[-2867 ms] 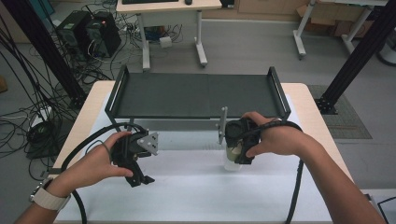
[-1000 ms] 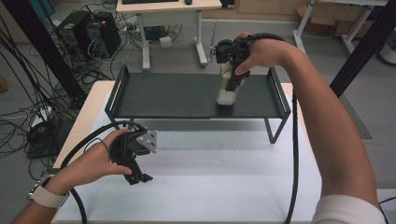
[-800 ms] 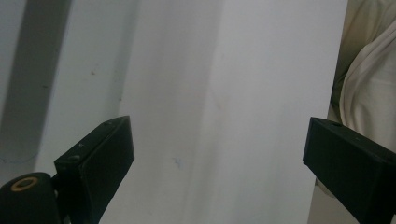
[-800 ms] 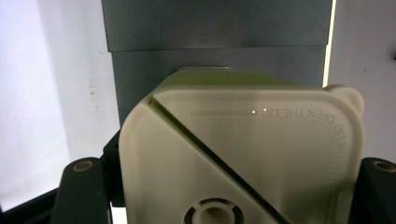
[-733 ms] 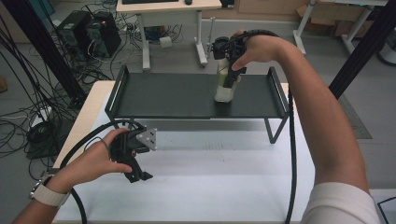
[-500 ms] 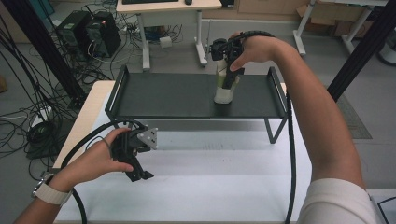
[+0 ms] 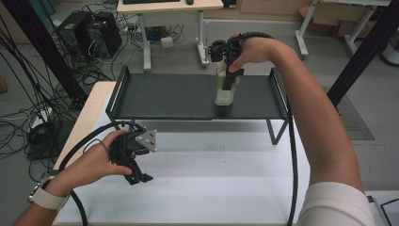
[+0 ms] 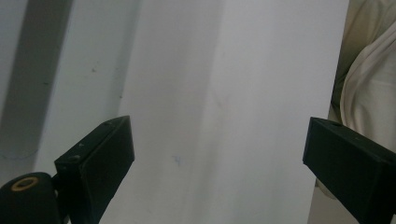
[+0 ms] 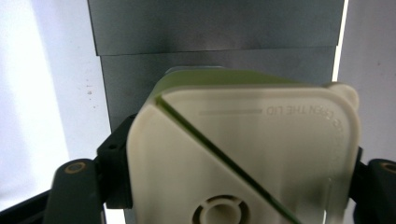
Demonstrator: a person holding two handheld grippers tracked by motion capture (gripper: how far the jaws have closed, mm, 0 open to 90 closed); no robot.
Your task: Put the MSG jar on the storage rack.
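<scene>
A cream container with a green side and a cream flip lid (image 7: 225, 93) stands upright on the black raised shelf (image 7: 164, 96), right of its middle. My right gripper (image 7: 228, 81) comes down from above and is shut on the container's top. In the right gripper view the lid (image 9: 243, 154) sits between the two black jaws, with the dark shelf behind it. My left gripper (image 7: 137, 176) rests low over the white table (image 7: 226, 188) at the front left. It is open, and its jaws stand wide apart over bare tabletop (image 8: 219, 116).
The shelf has raised end rails and metal legs (image 7: 274, 132) at the table's far side. A black cable (image 7: 292, 165) trails from the right gripper along the arm. Desks, computers and tangled cables (image 7: 28, 117) lie on the floor beyond.
The right gripper lifted the container from the table up onto the shelf, then shifted it slightly left and down. The left gripper stayed in place, open.
</scene>
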